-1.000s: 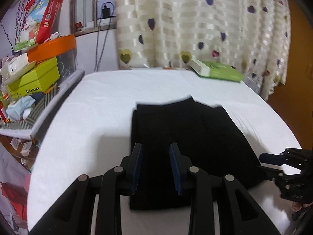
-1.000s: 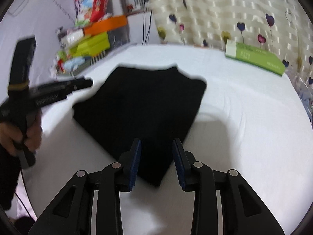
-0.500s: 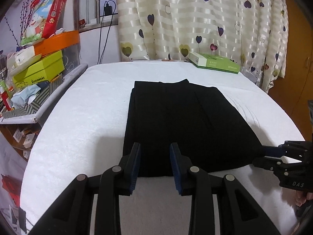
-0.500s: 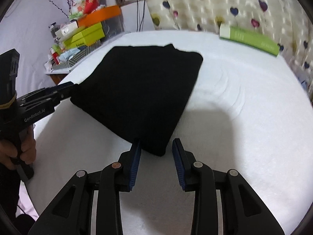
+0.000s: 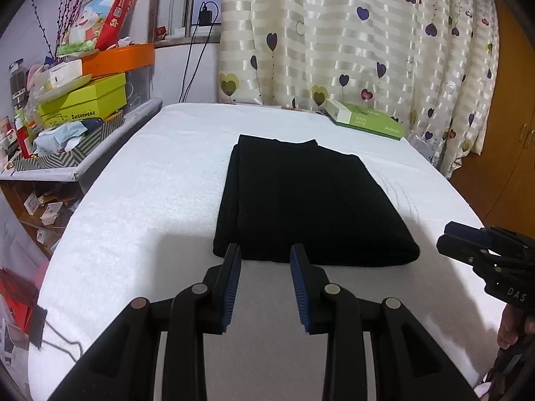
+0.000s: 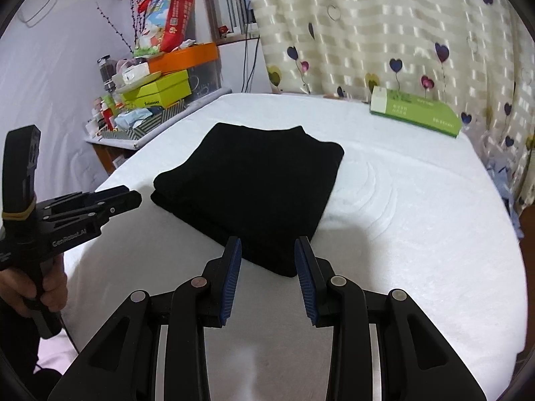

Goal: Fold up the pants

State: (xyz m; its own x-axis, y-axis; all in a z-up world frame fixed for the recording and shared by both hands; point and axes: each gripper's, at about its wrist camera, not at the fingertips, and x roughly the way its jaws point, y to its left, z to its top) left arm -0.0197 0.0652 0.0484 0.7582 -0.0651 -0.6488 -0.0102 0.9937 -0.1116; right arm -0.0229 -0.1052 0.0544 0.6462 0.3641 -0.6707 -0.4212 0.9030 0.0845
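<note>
Pants (image 5: 301, 200) lie folded; left gripper (image 5: 265, 267) and right gripper (image 6: 267, 260) spread, empty.

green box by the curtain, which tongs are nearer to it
Right. The right tongs sit at the pants' corner on the green box side; the left tongs are beyond the opposite corner.

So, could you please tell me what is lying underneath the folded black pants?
The pants lie flat on the white textured cover of the table, which shows all around them. Whatever is directly beneath them is hidden by the fabric itself.
</note>
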